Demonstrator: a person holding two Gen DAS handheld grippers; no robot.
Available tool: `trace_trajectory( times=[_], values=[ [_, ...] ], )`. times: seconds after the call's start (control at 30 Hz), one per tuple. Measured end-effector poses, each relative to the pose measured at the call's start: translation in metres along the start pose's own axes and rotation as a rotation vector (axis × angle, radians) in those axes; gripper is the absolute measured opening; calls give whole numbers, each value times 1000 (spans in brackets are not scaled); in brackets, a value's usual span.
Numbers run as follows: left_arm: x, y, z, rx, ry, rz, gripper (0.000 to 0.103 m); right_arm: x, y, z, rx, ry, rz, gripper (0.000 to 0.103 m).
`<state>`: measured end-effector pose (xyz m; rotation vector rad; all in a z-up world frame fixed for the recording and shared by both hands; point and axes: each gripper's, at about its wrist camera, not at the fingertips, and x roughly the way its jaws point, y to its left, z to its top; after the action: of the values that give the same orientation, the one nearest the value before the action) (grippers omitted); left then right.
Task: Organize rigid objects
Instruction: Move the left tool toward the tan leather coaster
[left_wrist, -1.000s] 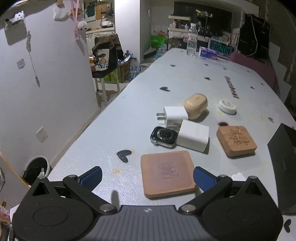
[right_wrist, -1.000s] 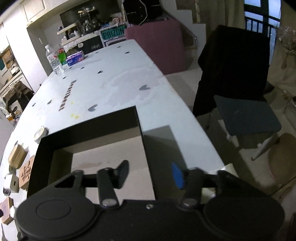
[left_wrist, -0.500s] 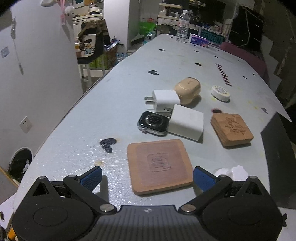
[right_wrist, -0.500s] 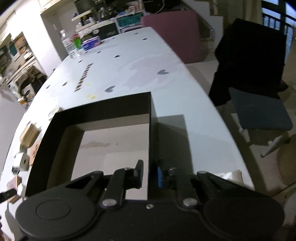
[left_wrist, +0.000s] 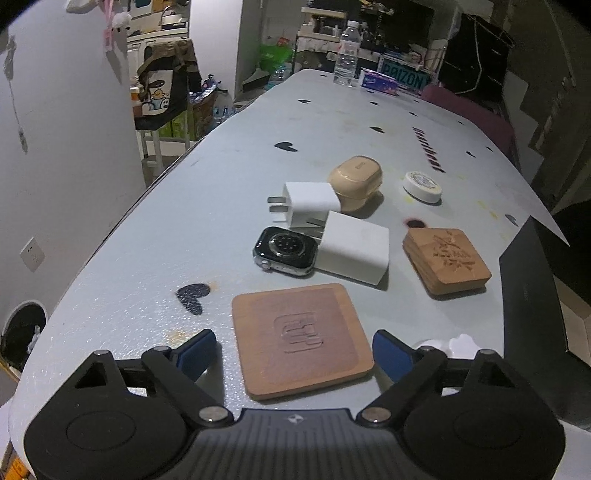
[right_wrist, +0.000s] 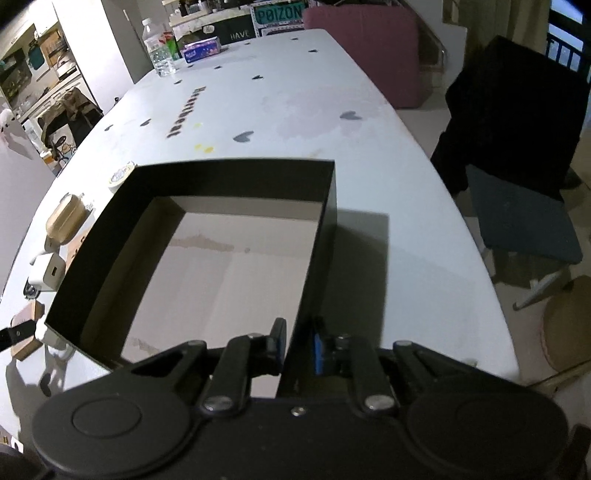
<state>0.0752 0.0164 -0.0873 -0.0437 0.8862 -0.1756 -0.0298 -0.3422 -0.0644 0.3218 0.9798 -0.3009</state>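
both views are dim, with a cool bluish cast and fine grain over the pale table (left_wrist: 155, 258). light falls from above and somewhat behind, so the black box (right_wrist: 328, 206) throws a hard grey shadow to its right and the white charger (left_wrist: 354, 251) a short one beside it. the box's black walls show almost no detail. the far room is darker and soft. fisheye bending curves the table edges and walls, and the corners go black. no strong glare; near objects stay reasonably sharp.
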Motion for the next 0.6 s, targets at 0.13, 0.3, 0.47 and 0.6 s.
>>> trace_trajectory(
  times=[0.13, 0.3, 0.47, 0.6],
  values=[
    [3, -4, 2, 14, 0, 16, 88, 0, 7, -2, -28, 37, -17, 15],
    [6, -10, 2, 50, 5, 41, 87, 0, 11, -10, -31, 27, -37, 14],
    [10, -6, 2, 8, 28, 112, 102, 0, 12, -12, -18, 9, -37, 14],
    [12, -2, 6, -39, 34, 132, 101, 0, 12, -13, -13, 3, -37, 14]
  ],
)
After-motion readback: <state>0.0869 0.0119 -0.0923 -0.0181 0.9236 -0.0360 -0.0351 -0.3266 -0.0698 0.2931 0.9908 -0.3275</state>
